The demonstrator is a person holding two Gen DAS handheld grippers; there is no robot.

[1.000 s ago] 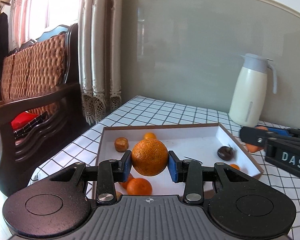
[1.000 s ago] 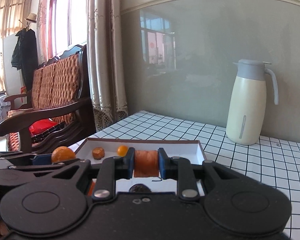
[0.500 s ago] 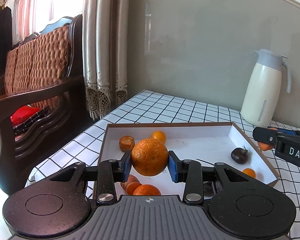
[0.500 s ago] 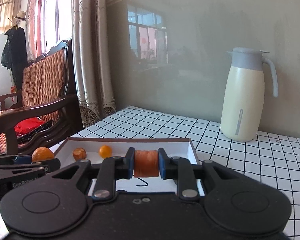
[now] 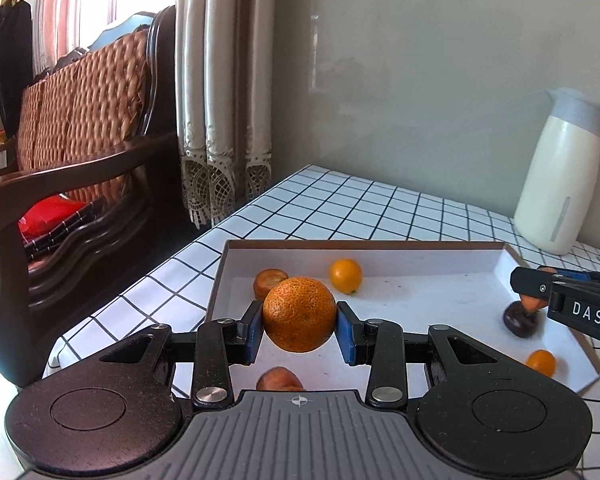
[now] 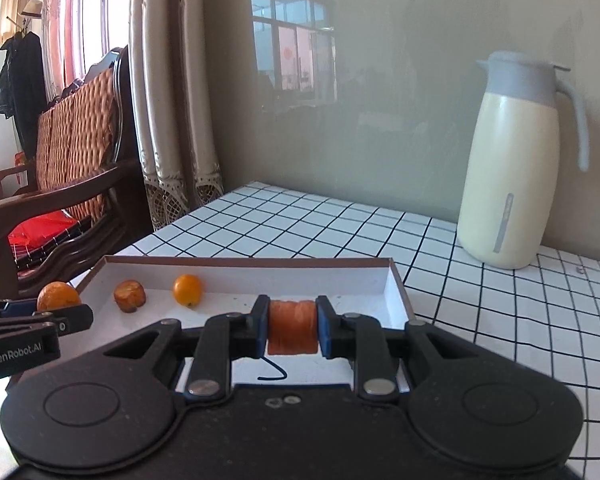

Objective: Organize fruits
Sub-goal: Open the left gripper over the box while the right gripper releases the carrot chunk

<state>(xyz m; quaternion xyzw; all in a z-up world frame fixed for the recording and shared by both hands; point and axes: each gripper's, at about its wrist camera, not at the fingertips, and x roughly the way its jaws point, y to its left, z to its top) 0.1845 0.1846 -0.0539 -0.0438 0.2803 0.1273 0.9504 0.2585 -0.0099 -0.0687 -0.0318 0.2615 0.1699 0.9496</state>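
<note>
My left gripper [image 5: 299,332] is shut on a large rough orange [image 5: 299,314] and holds it above the near left part of a shallow white tray [image 5: 364,245]. My right gripper [image 6: 292,328] is shut on an orange cylindrical fruit piece [image 6: 293,327] above the tray's [image 6: 244,263] right part. The tray holds a small round orange fruit [image 5: 345,276], a brownish cut fruit [image 5: 269,280], a dark plum-like fruit [image 5: 520,320], another small orange fruit [image 5: 541,362] and an orange piece [image 5: 279,378] near the front. The right gripper shows in the left wrist view [image 5: 540,292].
The tray sits on a white tablecloth with a black grid [image 6: 480,304]. A cream thermos jug [image 6: 516,168] stands at the back right by the wall. A wooden wicker-back sofa [image 5: 68,152] and curtains [image 5: 220,100] are to the left of the table edge.
Both grippers have risen and drawn back a little with their fruit still held. The tray now looks lower and farther, and the right gripper is nearer the dark fruit.
</note>
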